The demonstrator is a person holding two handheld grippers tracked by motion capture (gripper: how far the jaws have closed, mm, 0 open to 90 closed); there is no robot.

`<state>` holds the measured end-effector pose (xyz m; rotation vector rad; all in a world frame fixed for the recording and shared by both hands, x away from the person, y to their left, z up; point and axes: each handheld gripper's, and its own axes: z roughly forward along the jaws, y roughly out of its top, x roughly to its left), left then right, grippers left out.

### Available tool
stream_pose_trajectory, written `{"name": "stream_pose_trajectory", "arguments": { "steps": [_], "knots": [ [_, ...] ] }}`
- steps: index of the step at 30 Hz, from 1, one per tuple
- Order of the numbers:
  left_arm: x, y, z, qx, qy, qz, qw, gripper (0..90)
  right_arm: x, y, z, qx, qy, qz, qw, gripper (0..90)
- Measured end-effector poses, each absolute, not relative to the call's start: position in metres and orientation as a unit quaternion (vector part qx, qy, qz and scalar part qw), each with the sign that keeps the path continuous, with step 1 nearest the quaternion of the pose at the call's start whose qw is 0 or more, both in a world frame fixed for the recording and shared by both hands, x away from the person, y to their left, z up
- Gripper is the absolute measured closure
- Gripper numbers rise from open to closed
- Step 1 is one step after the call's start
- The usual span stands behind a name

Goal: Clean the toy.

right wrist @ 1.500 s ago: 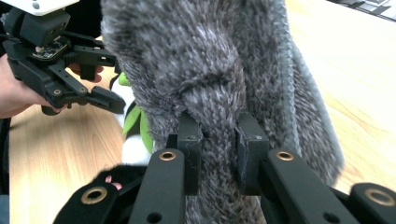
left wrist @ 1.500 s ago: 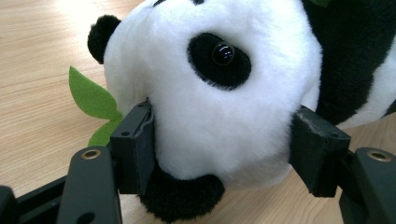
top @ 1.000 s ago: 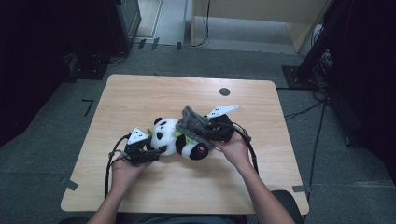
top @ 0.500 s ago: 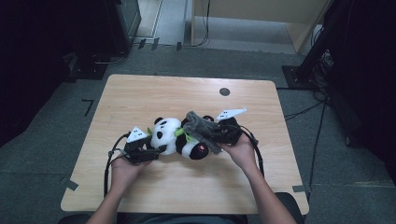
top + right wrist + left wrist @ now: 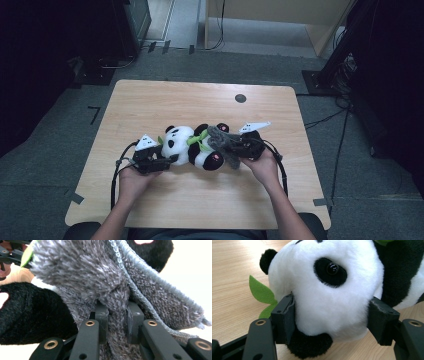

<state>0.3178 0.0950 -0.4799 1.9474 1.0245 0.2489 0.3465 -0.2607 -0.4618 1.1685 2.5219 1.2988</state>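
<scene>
A black-and-white plush panda (image 5: pixel 192 145) lies on its side in the middle of the wooden table (image 5: pixel 200 100), with green felt leaves (image 5: pixel 260 291) by its head. My left gripper (image 5: pixel 167 159) is shut on the panda's head (image 5: pixel 329 297), one pad pressing into each side of the face. My right gripper (image 5: pixel 235 147) is shut on a fuzzy grey cloth (image 5: pixel 222 142), a fold of which is pinched between its pads (image 5: pixel 101 320). The cloth (image 5: pixel 100 272) hangs over the panda's black legs (image 5: pixel 32 312) and lower body.
A small black disc (image 5: pixel 240 98) sits in the table top toward the far right. Dark equipment racks and cables stand on the floor around the table. Bits of tape mark the table's near corners (image 5: pixel 77 198).
The right gripper has come down and a little left with the grey cloth, which now lies lower over the panda's legs. The left gripper and the panda's head have stayed put.
</scene>
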Motion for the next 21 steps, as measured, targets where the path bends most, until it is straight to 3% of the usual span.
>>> {"name": "stream_pose_trajectory", "arguments": {
  "steps": [11,21],
  "knots": [
    [0.322,0.097,-0.478,0.783,0.418,0.092,0.452,31.7,0.346,-0.281,-0.465,0.423,0.817,0.389,0.041,77.1],
    [0.319,0.095,-0.477,0.781,0.417,0.105,0.453,31.7,0.331,-0.270,-0.409,0.389,0.801,0.448,0.076,77.8]
  ]
}}
